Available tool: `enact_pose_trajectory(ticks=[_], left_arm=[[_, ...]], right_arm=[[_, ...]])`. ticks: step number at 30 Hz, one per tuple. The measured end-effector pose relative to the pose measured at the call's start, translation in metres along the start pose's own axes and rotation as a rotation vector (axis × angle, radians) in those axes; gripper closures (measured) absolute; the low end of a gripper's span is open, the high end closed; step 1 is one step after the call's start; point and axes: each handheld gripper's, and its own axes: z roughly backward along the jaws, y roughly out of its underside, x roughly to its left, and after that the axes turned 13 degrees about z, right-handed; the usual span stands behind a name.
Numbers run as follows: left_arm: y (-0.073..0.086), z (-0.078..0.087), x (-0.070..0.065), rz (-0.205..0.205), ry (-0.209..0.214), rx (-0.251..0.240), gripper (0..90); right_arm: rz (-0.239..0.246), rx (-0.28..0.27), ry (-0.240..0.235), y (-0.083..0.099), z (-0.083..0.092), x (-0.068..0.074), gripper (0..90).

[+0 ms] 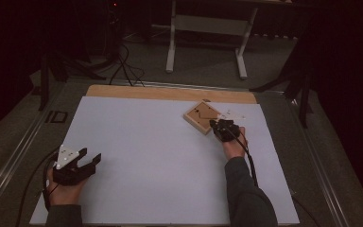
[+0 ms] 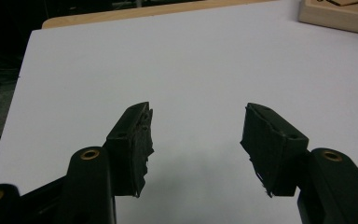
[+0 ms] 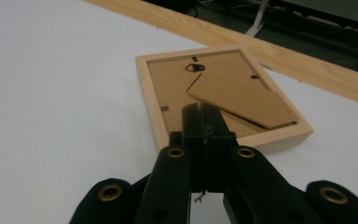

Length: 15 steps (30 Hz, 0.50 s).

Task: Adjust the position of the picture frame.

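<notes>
Closed right tongs (image 3: pixel 204 122) at the frame's (image 3: pixel 223 95) near edge.
Frame lies face-down, far right on the tabletop (image 1: pixel 146 142); press gently on its backing, and keep the open left tongs (image 2: pixel 196 140) clear.

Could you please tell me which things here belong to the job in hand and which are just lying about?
Part of the job:
- picture frame, lying face down
- its fold-out stand on the back
- right gripper, shut, at the frame's near edge

Just there:
- left gripper, open above the white table cover
- white desk beyond the table
</notes>
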Motion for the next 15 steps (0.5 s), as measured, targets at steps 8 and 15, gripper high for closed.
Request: enact_pose_trajectory(ticks=[8, 15], left_arm=[[-0.001, 0.001, 0.002, 0.008, 0.000, -0.008, 41.8], [-0.001, 0.001, 0.002, 0.009, -0.001, -0.010, 41.6]], right_arm=[[0.007, 0.044, -0.013, -0.002, -0.017, 0.006, 89.7], [0.018, 0.090, -0.010, -0.001, -0.025, 0.009, 89.7]])
